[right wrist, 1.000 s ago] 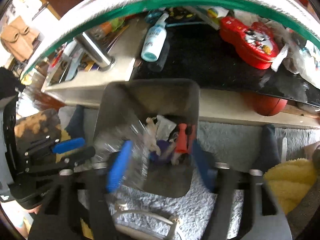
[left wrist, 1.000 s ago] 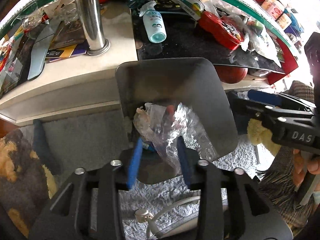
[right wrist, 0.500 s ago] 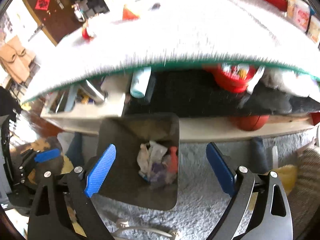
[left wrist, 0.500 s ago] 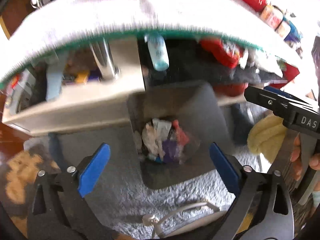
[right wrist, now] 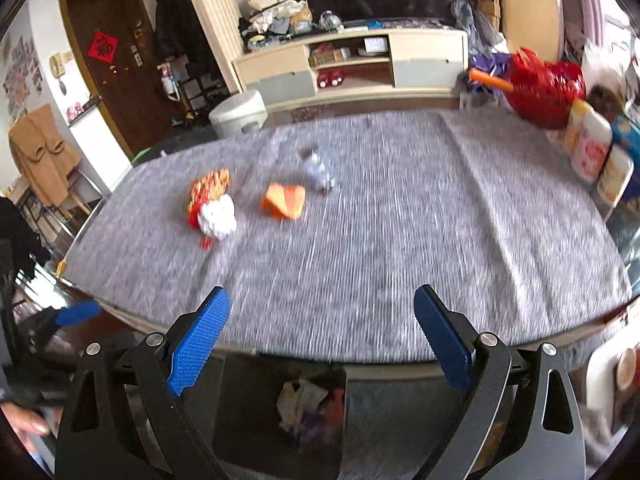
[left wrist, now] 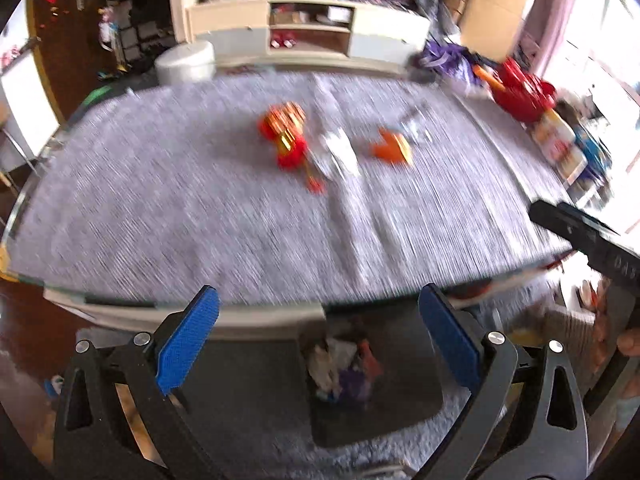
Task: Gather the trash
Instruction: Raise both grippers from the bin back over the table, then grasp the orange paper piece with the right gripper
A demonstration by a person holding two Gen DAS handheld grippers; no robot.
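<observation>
left wrist view: from behind the left gripper (left wrist: 318, 344), looking forward and down over the near table (left wrist: 200, 216) edge; bin (left wrist: 400, 412) close below, tabletop farther out, blurred.
right wrist view: from behind the right gripper (right wrist: 322, 340), same heading, tilted down; table (right wrist: 400, 240) fills the middle, bin (right wrist: 248, 412) at the bottom edge, TV cabinet (right wrist: 424, 64) and door (right wrist: 108, 60) far behind.
offset: right view sits to the right; each catches the other gripper at its side edge.
shared: grey tabletop, red wrapper (left wrist: 286, 136) (right wrist: 206, 192), orange scrap (left wrist: 392, 148) (right wrist: 284, 200), bin trash, cabinet (left wrist: 380, 40), red bag (left wrist: 520, 92) (right wrist: 544, 88).
nearness: fingers closest, bin near, litter mid-distance.
</observation>
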